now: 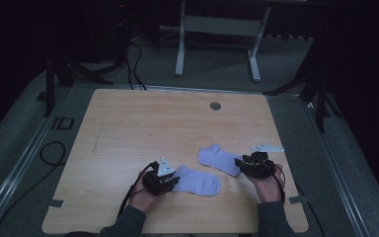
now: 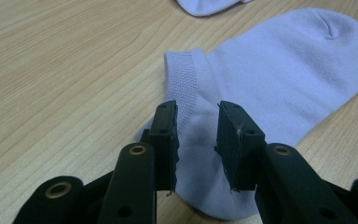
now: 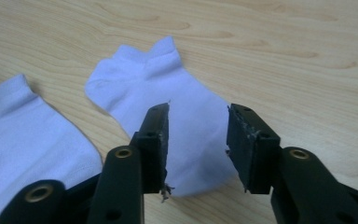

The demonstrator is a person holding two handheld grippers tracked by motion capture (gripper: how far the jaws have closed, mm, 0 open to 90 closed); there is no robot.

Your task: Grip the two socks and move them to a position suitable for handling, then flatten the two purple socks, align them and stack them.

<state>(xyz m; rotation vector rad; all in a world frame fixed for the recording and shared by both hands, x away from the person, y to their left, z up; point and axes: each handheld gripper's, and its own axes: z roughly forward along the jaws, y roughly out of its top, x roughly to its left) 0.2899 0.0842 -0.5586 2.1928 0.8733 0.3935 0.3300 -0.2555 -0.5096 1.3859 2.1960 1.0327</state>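
- The room is dark beyond a pale wooden worktop (image 1: 143,118), and a grey table frame (image 1: 217,29) stands on the floor at its far side.
- Two lilac ankle socks lie flat at the near-right part of the worktop, close together but not overlapping as far as the high view tells.
- The near sock (image 1: 197,180) has its long axis running from about nine o'clock to three o'clock. Its cuff end is toward the left tongs (image 1: 170,181) and its toe points to three o'clock.
- The far sock (image 1: 218,159) lies on a slant from ten o'clock to four o'clock. Its cuff is up at ten and its toe end comes down to the right tongs (image 1: 241,165).
- The left tongs stand apart over the near sock's heel and cuff (image 2: 186,88), and I judge their pads are not pressing the cloth.
- The right tongs also stand apart, with the far sock's toe (image 3: 196,154) lying between them on the wood, unpinched.
- Each hand is nearer its own sock. The left hand (image 1: 143,196) is at seven o'clock of the near sock and the right hand (image 1: 268,183) at four o'clock of the far one.
- A small white scrap (image 1: 266,147) lies at two o'clock of the far sock, well apart from both tongs.
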